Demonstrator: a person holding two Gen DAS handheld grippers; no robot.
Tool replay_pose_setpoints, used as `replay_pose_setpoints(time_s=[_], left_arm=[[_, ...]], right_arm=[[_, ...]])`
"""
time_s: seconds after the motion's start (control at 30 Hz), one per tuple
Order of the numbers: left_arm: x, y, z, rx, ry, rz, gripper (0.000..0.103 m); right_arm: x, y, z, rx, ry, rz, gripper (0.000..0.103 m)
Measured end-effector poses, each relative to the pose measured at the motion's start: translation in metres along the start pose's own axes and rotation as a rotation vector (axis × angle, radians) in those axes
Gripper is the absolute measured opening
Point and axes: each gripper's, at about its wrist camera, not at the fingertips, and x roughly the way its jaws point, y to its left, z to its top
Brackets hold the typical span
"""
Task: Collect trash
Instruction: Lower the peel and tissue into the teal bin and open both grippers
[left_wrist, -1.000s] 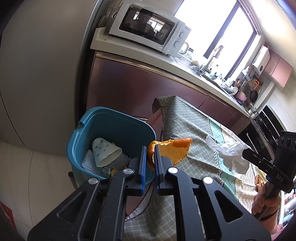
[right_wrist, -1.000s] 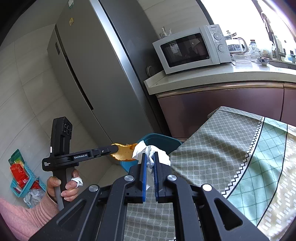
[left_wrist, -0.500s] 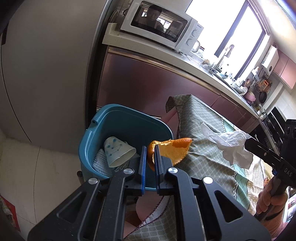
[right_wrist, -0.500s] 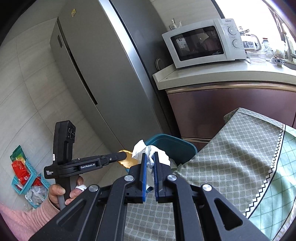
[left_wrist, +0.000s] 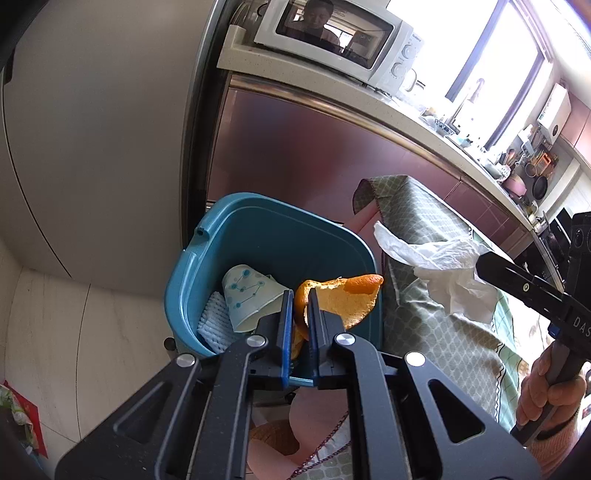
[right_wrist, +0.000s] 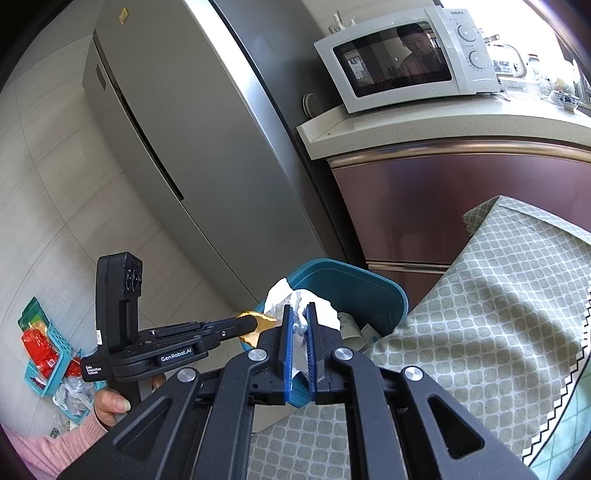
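- The left gripper (left_wrist: 298, 295) has its jaws clenched on the orange peel (left_wrist: 343, 299), which sits at lower centre of the left wrist view, over the near part of the blue bin (left_wrist: 266, 236). The peel's free flap reaches right, toward the bin's rim.
- The right gripper (right_wrist: 300, 312) has its jaws clenched on the crumpled white tissue (right_wrist: 295, 299), at lower centre of the right wrist view, over the near rim of the bin (right_wrist: 354, 284). In the left wrist view the tissue (left_wrist: 439, 262) hangs at right of centre, over the edge of the cloth-covered desk (left_wrist: 443, 332), seemingly just outside the bin.
- To drop well, I judge each piece should be fully inside the rim before the jaws part: the peel's flap moved a little left, the tissue carried further over the opening.
- The tissue is light and may cling to a pad or drift; lower it before release.
- A paper cup (left_wrist: 247, 291) and white foam netting (left_wrist: 214, 325) already lie at the bin's bottom, lower left; there is room above them.
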Motion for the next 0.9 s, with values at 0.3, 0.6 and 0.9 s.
replay_pose_setpoints(time_s=[0.3,0.6,0.9], left_arm=[[0.024,-0.001,-0.003,0.015,0.031,0.033,0.008],[0.052,-0.003,-0.006,0.022,0.065,0.064,0.008],[0.073,-0.005,-0.007,0.024,0.096,0.080,0.008]], right_arm=[[0.028,-0.005,0.003,0.025,0.041,-0.014,0.006],[0.051,-0.019,0.000,0.052,0.088,-0.038,0.008],[0.065,-0.026,0.004,0.090,0.124,-0.044,0.009]])
